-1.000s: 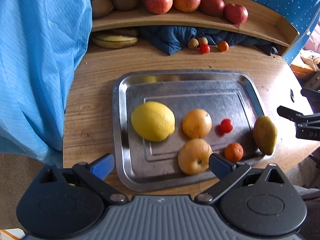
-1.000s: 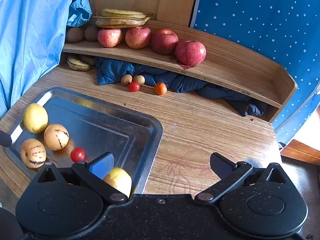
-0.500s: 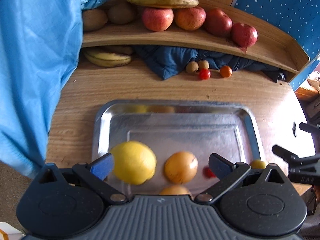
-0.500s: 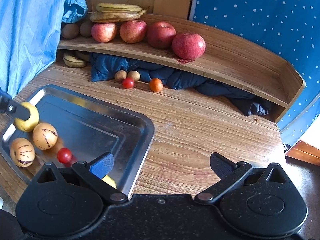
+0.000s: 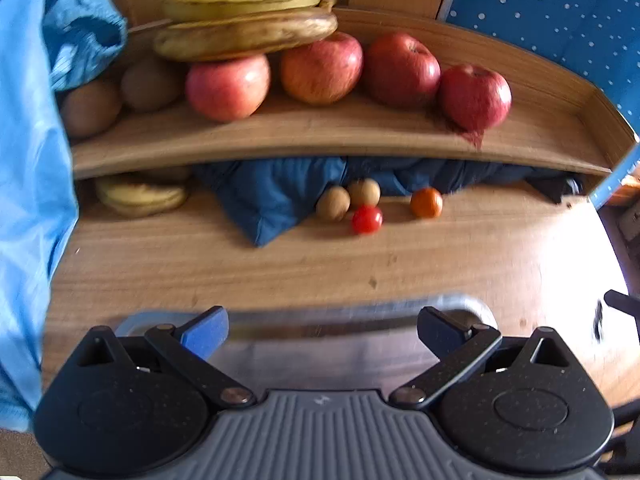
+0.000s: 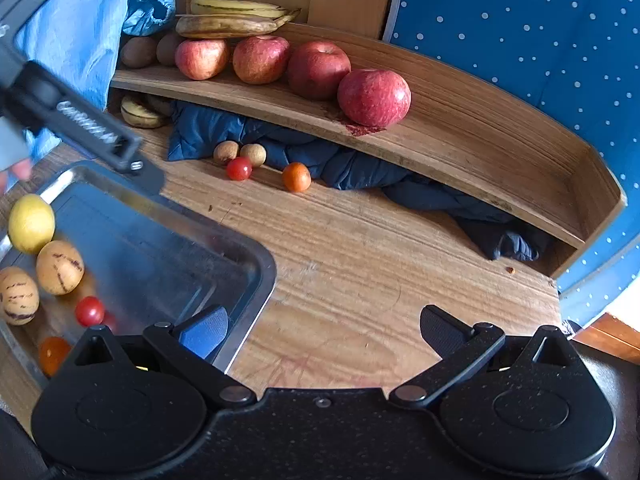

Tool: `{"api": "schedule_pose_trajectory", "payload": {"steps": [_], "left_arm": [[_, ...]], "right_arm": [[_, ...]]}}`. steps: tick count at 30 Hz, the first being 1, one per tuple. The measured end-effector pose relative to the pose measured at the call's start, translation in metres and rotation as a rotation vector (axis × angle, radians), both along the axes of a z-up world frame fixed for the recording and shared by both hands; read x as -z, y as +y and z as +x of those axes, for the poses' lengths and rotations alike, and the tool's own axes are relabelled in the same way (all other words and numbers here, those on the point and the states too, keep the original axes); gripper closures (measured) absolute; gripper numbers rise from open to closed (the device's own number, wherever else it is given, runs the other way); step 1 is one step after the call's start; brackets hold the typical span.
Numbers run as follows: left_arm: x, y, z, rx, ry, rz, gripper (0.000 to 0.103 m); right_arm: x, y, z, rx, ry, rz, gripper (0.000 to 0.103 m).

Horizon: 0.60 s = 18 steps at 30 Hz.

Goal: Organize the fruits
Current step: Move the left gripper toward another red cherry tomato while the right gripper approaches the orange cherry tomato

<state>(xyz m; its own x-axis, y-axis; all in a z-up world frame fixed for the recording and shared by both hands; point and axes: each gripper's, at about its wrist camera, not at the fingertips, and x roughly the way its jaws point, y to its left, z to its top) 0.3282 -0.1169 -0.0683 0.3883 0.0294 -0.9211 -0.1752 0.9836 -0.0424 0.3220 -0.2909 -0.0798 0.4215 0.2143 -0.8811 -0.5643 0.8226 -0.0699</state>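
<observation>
Over tray [image 5: 352, 312], left gripper [image 5: 322, 326] wide, empty

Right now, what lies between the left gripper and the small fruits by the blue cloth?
In the left wrist view, beyond the left gripper come the metal tray's far rim, then bare wooden tabletop up to the red cherry tomato.

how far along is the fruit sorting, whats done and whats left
Partly done. The metal tray already holds a lemon, two striped melons, a red cherry tomato and an orange one. In hand: nothing; the left tool and right tool are both open and empty. Left on the table: two longans, a red tomato and an orange tomato.
</observation>
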Motion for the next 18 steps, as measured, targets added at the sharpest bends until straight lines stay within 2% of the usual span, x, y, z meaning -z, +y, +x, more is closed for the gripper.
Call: {"api": "schedule_pose_trajectory", "payload": {"steps": [8,14,18], "left_arm": [[0.016,-0.011,0.035,-0.039,0.004,-0.015,0.001],[0.032,-0.012,0.047,-0.128,0.031,-0.09,0.001],[0.037,-0.015,0.05,-0.155,0.023,-0.1,0.001]], "right_arm": [[0.015,0.001,0.033,-0.018,0.0,0.022,0.001],[0.029,0.004,0.054,-0.051,-0.001,0.024,0.001],[0.036,0.006,0.069,-0.071,0.0,0.03,0.001]]}}
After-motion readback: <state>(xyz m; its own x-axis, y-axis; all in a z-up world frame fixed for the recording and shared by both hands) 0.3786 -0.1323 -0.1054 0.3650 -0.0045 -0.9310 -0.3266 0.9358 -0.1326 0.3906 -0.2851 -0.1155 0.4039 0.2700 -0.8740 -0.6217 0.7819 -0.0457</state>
